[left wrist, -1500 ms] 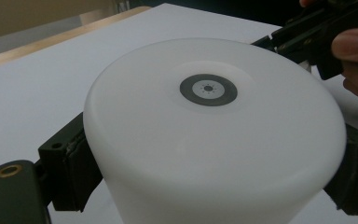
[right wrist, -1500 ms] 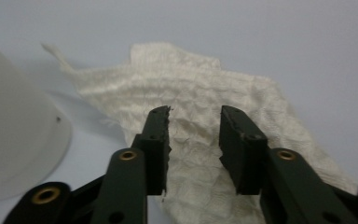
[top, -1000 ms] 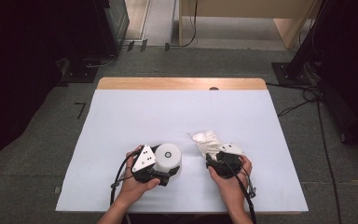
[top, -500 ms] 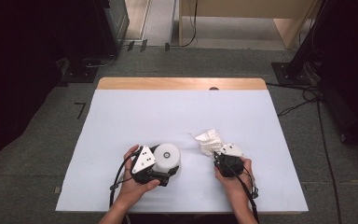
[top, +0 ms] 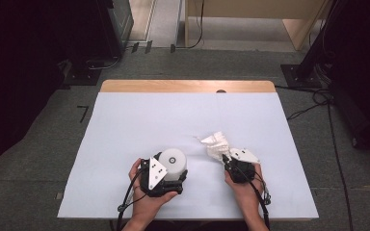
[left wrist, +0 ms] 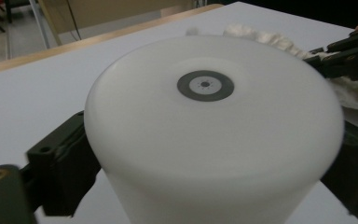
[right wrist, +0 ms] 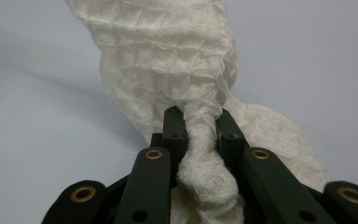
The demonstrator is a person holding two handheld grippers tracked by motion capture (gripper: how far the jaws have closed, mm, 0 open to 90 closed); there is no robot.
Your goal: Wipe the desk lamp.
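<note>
Surface [top: 125, 125]: roll [top: 173, 162] stands upright at near-centre, between the left tongs [top: 176, 179]. Cloth [top: 216, 144] lies to its right, slightly farther back, its near end pinched in the right tongs [top: 225, 161].

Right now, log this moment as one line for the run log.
left gripper: shut on white tub | right gripper: jaws just closed, pinching cloth | table: tub left of cloth

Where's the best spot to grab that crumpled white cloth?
Probably a bunched-up fold at the near edge of the white cloth, coming in low from the person's side. The right gripper pinches such a twisted ridge; the flat parts lie against the table.
</note>
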